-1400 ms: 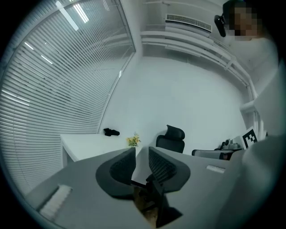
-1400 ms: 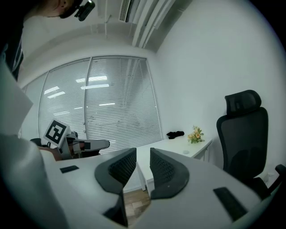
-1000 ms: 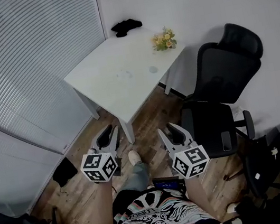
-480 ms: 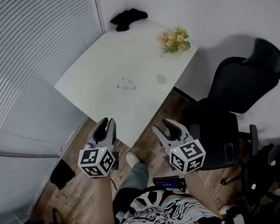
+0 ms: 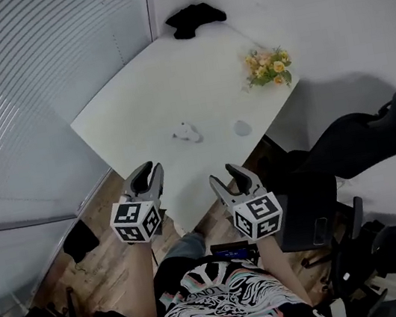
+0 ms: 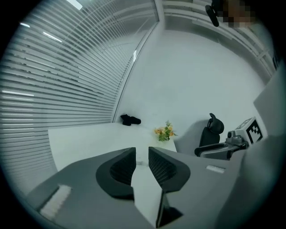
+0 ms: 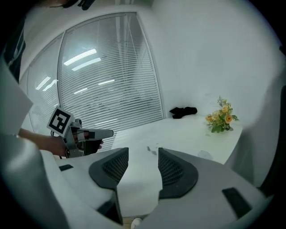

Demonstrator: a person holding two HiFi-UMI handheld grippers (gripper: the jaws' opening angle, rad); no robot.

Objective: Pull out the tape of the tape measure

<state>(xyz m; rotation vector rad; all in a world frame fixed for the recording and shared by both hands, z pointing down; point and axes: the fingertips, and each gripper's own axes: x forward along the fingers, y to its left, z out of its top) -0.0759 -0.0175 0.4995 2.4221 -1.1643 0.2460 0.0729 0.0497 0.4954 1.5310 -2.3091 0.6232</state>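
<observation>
A small pale object [image 5: 187, 131], too small to tell apart as the tape measure, lies near the middle of the white table [image 5: 137, 111]; it also shows in the right gripper view [image 7: 152, 150]. My left gripper [image 5: 146, 177] hovers at the table's near edge, jaws apart with nothing between them [image 6: 142, 154]. The right gripper [image 5: 228, 181] is beside it, short of the table's near corner. Its jaws have just been opening and hold nothing [image 7: 143, 156]. Both grippers point toward the object and are well apart from it.
A bunch of yellow flowers [image 5: 269, 67] stands at the table's right side, a black item [image 5: 194, 18] at its far corner, and a round pale disc [image 5: 243, 128] right of the small object. Black office chairs [image 5: 348, 150] crowd the right. Blinds [image 5: 20, 94] cover the left wall.
Both grippers have moved forward to the table's near edge, and the table now fills more of the view. The right gripper's jaws stand wider than before.
</observation>
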